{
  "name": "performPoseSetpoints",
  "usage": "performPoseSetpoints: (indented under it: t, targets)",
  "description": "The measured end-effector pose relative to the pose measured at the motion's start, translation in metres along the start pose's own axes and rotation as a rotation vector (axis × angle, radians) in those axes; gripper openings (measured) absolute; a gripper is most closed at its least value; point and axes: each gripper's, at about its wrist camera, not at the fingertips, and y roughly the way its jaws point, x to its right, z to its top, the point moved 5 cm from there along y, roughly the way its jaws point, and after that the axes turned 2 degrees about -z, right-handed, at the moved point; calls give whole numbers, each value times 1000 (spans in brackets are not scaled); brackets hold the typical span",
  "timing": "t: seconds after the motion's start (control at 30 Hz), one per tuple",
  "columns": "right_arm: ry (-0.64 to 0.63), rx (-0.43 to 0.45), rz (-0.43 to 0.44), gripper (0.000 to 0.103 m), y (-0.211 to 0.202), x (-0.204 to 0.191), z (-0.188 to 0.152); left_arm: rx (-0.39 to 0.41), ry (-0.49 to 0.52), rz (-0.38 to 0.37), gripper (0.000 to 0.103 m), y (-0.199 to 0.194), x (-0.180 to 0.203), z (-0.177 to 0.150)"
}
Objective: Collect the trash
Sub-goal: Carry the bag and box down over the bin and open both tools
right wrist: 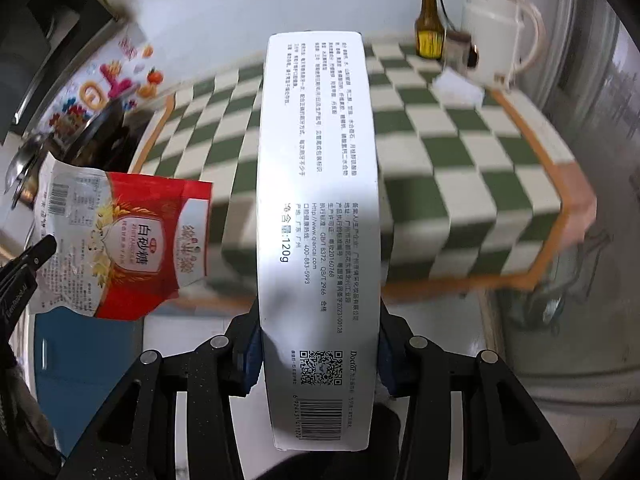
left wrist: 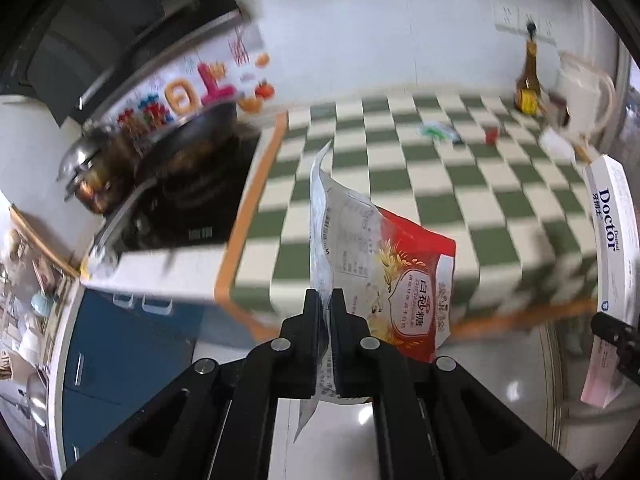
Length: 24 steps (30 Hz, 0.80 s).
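My left gripper (left wrist: 329, 308) is clamped on the edge of a red and white sugar bag (left wrist: 384, 268), which stands up in front of the green checkered counter (left wrist: 420, 184). At far right I see the white Doctor box (left wrist: 612, 240) with the right gripper (left wrist: 616, 344) below it. A dark pan (left wrist: 192, 144) sits on the stove at left

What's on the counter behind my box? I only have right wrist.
Observer: The toothpaste box hides a green-and-white wrapper lying on the checkered counter.
Operator: Anything else?
Observer: A small red item sits just right of it, apart, too blurred to identify.
Operator: Left grip?
Observer: The left gripper is shut on the sugar bag, pinching its white edge.
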Motion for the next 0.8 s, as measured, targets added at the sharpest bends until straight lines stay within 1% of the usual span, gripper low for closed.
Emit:
performPoseSetpoints:
  t: [0.07,0.1,0.13,0.2,0.3,0.37,0.4,0.47,0.53,0.57,0.6,0.63,0.67,0.73,0.8]
  targets:
    - [-2,-59,13,48,9,2,-32,-71,21,0,3,12,3,-32]
    - [-7,-80,12,48,14,3,-43,-94,19,-1,3,17,4,-40]
    - [-10,-117,8,48,23,6,-59,-144,21,-9,3,28,8,-55]
    - [6,-187,19,48,43,13,-81,-220,19,-15,3,50,15,-76]
    - [24,-308,26,48,85,28,-123,-336,16,-26,3,94,35,-111]
    - [31,-380,38,48,117,35,-150,-425,19,-30,3,136,55,-139]
    - [31,-402,41,48,128,37,-160,-449,15,-33,3,149,61,-149]
    - [34,-482,56,48,174,44,-192,-520,6,-39,3,192,79,-174]
    - [43,-544,65,48,215,51,-218,-588,-4,-49,3,237,98,-199]
    - [44,-580,70,48,242,55,-233,-624,-10,-52,3,268,110,-215]
    - [51,-607,71,48,265,58,-246,-642,-8,-54,3,282,116,-224]
    - [57,-641,78,48,290,62,-260,-667,-6,-52,3,307,126,-238]
    - [60,-663,84,48,306,64,-268,-693,2,-56,3,333,137,-253]
    - [69,-721,87,48,359,70,-294,-739,16,-65,4,370,152,-275]
    - [68,-762,85,48,401,75,-313,-787,29,-84,4,402,166,-299]
